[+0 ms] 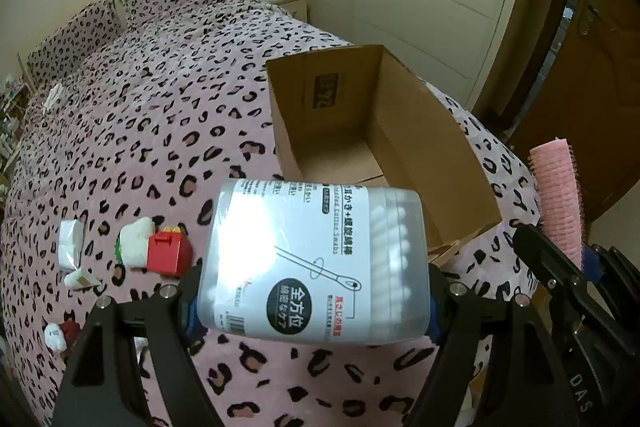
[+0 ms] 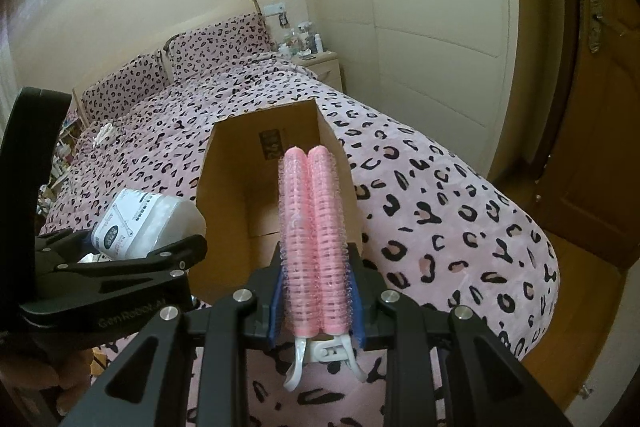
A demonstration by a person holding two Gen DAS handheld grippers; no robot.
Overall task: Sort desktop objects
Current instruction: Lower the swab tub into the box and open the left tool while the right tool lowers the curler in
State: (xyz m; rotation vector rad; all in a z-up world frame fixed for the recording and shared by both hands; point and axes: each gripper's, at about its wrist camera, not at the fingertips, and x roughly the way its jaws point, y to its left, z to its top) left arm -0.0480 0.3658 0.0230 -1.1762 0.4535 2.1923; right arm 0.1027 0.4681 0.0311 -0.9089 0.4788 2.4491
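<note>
Clamped in the left hand-held gripper (image 1: pixel 312 291), the cotton-swab tub (image 1: pixel 316 259) hangs mid-frame; the right hand-held gripper (image 2: pixel 316 301) pinches pink hair rollers (image 2: pixel 314 239) — cardboard box (image 1: pixel 404 131) looks empty, small items (image 1: pixel 160 247) remain lower left on the bed (image 1: pixel 152 115).

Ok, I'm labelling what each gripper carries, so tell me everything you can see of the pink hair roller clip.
The pink hair roller clip is a pair of long, bristly pink rollers lying side by side, joined at the near end by a white plastic clip with curved handles. It looks like plastic covered in fine hooked mesh. The right gripper clamps it between blue pads, pointing forward toward the open cardboard box, held above the leopard-print bedspread.
</note>
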